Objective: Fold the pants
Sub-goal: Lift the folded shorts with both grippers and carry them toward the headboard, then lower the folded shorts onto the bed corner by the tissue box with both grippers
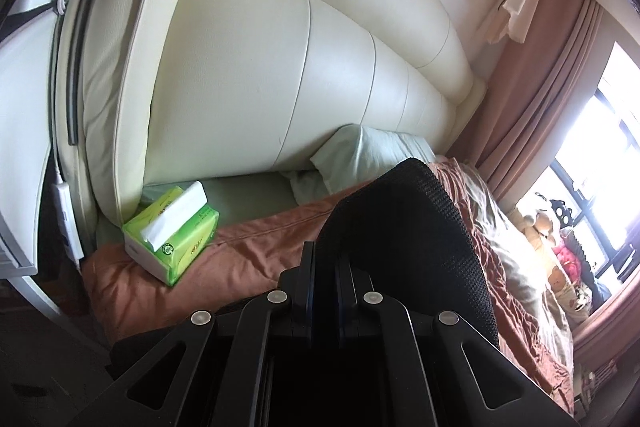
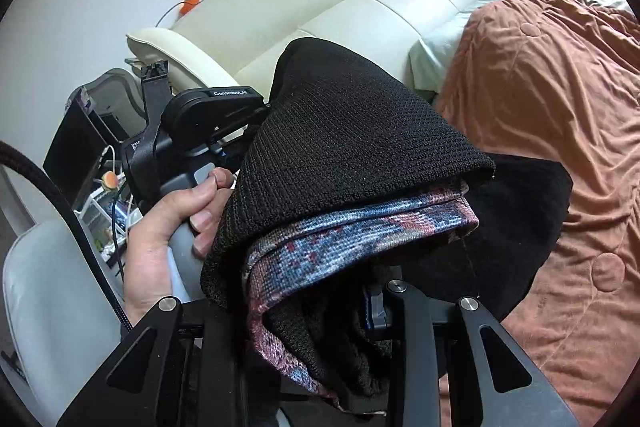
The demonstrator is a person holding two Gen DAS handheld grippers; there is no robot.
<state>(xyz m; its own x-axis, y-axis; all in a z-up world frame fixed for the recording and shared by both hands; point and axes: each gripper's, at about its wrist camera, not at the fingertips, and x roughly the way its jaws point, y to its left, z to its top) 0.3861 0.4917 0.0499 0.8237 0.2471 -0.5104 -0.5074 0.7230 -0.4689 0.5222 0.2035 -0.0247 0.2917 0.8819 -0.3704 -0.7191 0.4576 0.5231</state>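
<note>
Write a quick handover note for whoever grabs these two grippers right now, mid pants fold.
Left gripper: shut on an edge of the black knit pants.
Right gripper: shut on the bunched pants, patterned inner side showing.
Pants: held up between both grippers above the rust-brown bedspread, doubled over. They hang beside the left hand.
Nearby: green tissue pack by the cream headboard.
Done: pants picked up and gathered.
Left: lay them flat on the bedspread, finish and tidy the fold.

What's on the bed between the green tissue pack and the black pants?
Only bare brown bedspread lies between the tissue pack and the black pants; the left wrist view shows it.
</note>
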